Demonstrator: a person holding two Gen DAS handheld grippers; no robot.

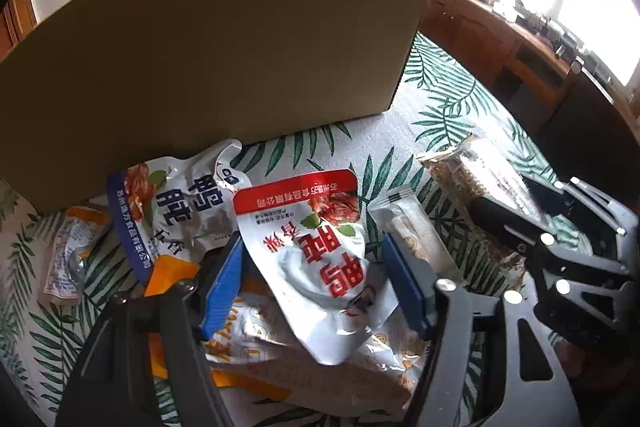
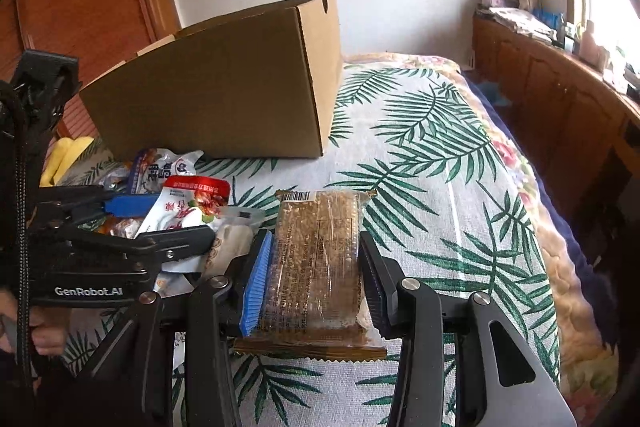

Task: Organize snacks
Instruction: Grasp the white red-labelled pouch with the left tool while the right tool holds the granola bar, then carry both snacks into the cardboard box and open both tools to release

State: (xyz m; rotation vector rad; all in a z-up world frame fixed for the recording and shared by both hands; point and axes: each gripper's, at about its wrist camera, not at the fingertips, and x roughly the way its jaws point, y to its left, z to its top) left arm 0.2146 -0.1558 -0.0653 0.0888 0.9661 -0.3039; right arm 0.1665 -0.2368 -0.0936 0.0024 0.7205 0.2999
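A leaf-print bedspread (image 2: 420, 163) carried a cardboard box (image 2: 224, 95), with the snacks heaped before it. The right gripper (image 2: 316, 279) was clamped on a clear-wrapped grain bar (image 2: 316, 251) lying on the spread. Left of it, the left gripper (image 1: 312, 283) straddled a red-and-white pouch (image 1: 316, 247) atop the pile, pads just beside its edges, not pressing. A blue-and-white pouch (image 1: 176, 211) lay nearer the box.

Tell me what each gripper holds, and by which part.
The right gripper clamps the brown snack bar pack across its long sides, near its middle. The left gripper straddles the red-topped white pouch, but contact cannot be told.
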